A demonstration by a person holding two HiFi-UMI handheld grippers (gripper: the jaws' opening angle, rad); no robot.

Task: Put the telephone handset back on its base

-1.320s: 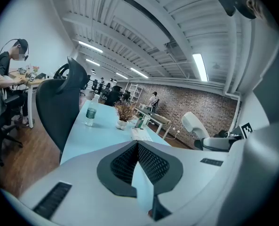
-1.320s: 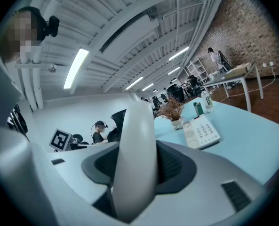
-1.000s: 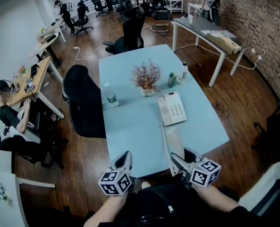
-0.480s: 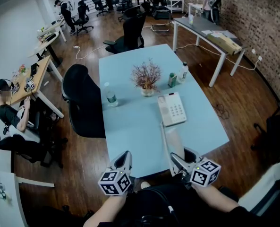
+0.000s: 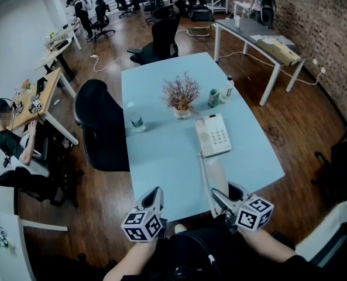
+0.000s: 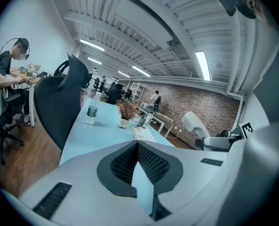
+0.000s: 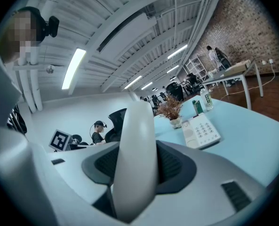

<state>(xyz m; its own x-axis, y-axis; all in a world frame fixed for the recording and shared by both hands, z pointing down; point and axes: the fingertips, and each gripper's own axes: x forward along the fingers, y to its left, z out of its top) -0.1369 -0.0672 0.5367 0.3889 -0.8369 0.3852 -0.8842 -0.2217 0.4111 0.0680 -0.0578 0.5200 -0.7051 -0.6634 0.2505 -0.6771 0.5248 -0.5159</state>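
Presently the right hand-held gripper (image 7: 137, 149) clamps the handset (image 7: 138, 119); the left hand-held gripper (image 6: 138, 145) is pinched closed, empty. Mid-surface, beside the base (image 5: 213, 134), a pot (image 5: 182, 114) holds dried twigs (image 5: 181, 92).

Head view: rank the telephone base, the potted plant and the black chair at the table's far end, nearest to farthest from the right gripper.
1. Telephone base, on the table ahead of the right gripper, which holds the handset.
2. Potted plant, mid-table, beyond the base.
3. Black chair, past the table's far end.
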